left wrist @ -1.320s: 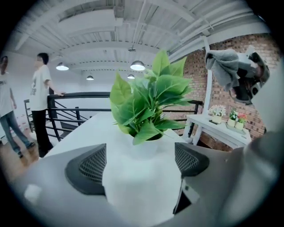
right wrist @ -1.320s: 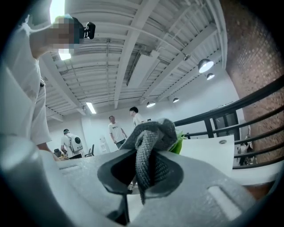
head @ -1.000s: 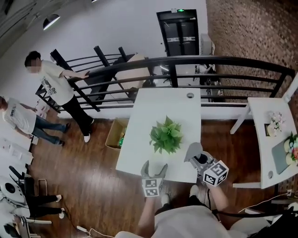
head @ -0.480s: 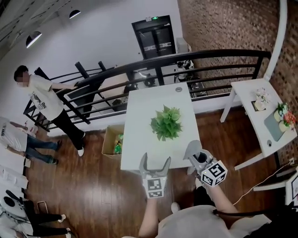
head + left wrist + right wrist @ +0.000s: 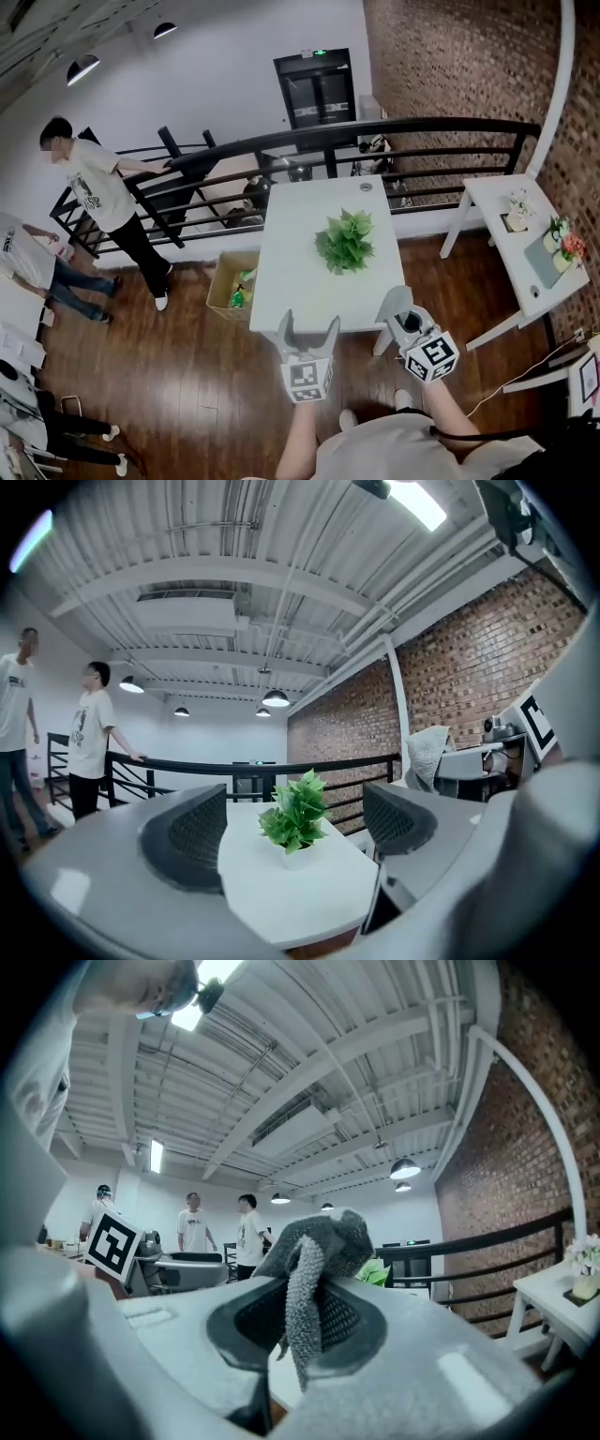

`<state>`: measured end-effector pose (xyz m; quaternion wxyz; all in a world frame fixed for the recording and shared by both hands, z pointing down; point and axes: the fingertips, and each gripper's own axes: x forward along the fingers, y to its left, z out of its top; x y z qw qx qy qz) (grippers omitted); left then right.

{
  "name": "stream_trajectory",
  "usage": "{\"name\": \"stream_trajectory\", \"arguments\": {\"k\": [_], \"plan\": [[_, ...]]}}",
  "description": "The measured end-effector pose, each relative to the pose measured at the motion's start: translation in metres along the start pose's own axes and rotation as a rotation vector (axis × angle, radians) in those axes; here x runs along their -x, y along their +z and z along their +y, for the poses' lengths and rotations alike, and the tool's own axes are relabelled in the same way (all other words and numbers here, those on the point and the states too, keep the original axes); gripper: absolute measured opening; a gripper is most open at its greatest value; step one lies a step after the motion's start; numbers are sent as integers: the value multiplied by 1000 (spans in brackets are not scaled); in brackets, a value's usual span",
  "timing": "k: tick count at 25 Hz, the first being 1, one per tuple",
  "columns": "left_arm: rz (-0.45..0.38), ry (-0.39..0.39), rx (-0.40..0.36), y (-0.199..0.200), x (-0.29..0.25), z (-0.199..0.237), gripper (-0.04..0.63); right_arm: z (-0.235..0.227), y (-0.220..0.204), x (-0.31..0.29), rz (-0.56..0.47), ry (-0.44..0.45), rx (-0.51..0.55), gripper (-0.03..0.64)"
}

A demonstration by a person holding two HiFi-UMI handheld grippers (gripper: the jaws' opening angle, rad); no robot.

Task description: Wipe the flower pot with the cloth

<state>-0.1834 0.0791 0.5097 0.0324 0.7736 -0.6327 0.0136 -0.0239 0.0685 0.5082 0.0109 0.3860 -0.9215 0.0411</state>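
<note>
A green leafy plant (image 5: 345,241) stands in the middle of a white table (image 5: 291,281); its foliage hides the pot from above. In the left gripper view the plant (image 5: 295,810) sits in a small white pot (image 5: 298,858), some way ahead and framed by the jaws. My left gripper (image 5: 309,328) hangs open and empty at the table's near edge. My right gripper (image 5: 397,307) is level beside it at the near right corner, shut on a grey cloth (image 5: 314,1260) that bunches above its jaws. That cloth also shows past the left gripper's right jaw (image 5: 427,752).
A black railing (image 5: 375,141) runs behind the table. Another white table (image 5: 511,267) with flowers stands to the right by a brick wall. A cardboard box (image 5: 230,286) sits on the wood floor at the left. Two people (image 5: 98,202) stand at the far left.
The head view has swung, and both grippers have risen and drawn back, from over the table's near end to its edge. The cloth stays in the right gripper; the left stays open.
</note>
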Motion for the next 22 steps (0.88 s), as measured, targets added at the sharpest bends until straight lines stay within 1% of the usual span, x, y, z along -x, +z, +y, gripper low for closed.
{"name": "stream_trajectory", "arguments": {"k": [4,9,17,22], "plan": [[-38,48,17,12,1,-1,462,1,13,-6,-23,45,20,18],[-93,81,69,18,-10,-20,445,-13,17,2,-30,97,43,18],[-102,104,54,22,-31,-61,440,-65,23,28,-50,81,48,18],[-104,130,59,19,-37,-82,437,-88,23,48,-47,90,59,18]]}}
